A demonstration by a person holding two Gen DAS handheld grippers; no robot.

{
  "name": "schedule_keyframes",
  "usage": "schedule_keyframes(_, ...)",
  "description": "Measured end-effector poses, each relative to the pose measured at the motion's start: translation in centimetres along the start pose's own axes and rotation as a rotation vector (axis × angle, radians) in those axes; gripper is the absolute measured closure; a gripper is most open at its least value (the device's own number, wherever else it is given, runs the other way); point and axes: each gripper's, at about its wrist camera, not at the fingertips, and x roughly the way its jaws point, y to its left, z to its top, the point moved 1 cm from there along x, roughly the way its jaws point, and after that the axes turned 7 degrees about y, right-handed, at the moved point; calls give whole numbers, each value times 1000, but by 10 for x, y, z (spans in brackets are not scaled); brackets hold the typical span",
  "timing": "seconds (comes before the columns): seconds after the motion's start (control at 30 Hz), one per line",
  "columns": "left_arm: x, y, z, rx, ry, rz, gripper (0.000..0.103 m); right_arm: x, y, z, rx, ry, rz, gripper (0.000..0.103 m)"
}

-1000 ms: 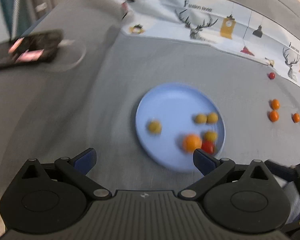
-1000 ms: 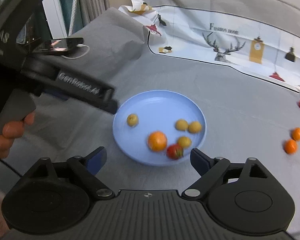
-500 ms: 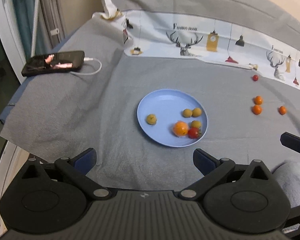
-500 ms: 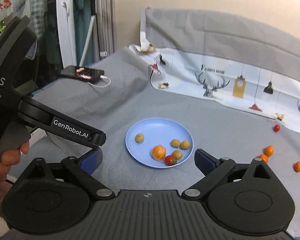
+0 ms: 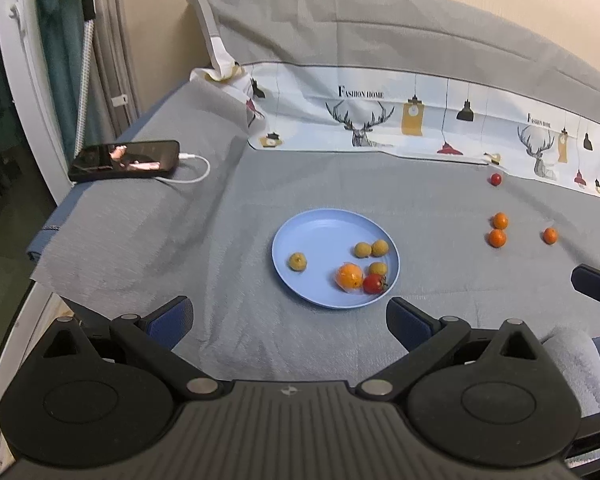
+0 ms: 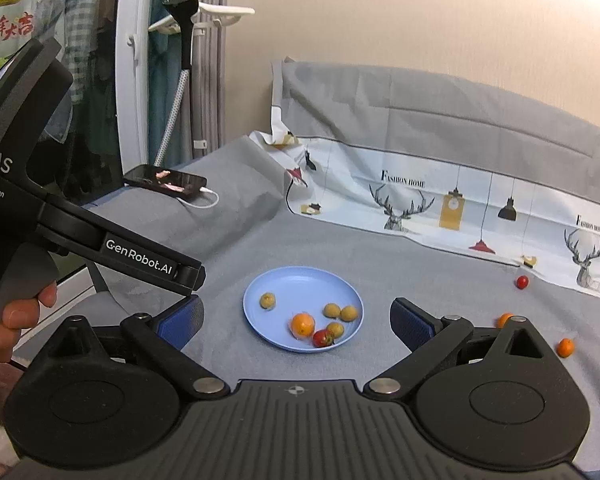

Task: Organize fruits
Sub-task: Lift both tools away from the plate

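A blue plate [image 5: 320,232] [image 6: 300,280] lies on the grey cloth. It holds an orange [image 5: 349,275], a red tomato [image 5: 374,283] and several small yellow fruits [image 5: 297,261]. Three small oranges [image 5: 497,237] and a red cherry tomato [image 5: 495,179] lie loose on the cloth to the right. My left gripper [image 5: 288,322] is open and empty, held back and above the near side of the plate. My right gripper [image 6: 296,320] is open and empty, also well back from the plate.
A black phone [image 5: 126,160] on a white cable lies at the far left of the cloth. A printed cloth strip [image 5: 420,120] runs along the back. The left gripper's body [image 6: 80,232] fills the left of the right wrist view. The table edge is at left.
Both grippers have pulled back and up from the plate, so the plate looks smaller and farther. The fruits have not moved.
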Motion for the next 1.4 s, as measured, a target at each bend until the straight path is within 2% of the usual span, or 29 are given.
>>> schedule_keyframes(0.3,-8,4,-4,-12,-17,-1,0,-9,7,1,-20,-25,-6,4)
schedule_keyframes(0.63,-3,4,-3,-10,-4,-2,0,-6,7,1,-20,-6,-6,3)
schedule_keyframes(1.03,26,0,3,12,58,0,0,17,-1,-1,10,57,8,3)
schedule_keyframes(1.4,67,-11,16,42,155,27,0,52,-18,-10,72,132,42,3)
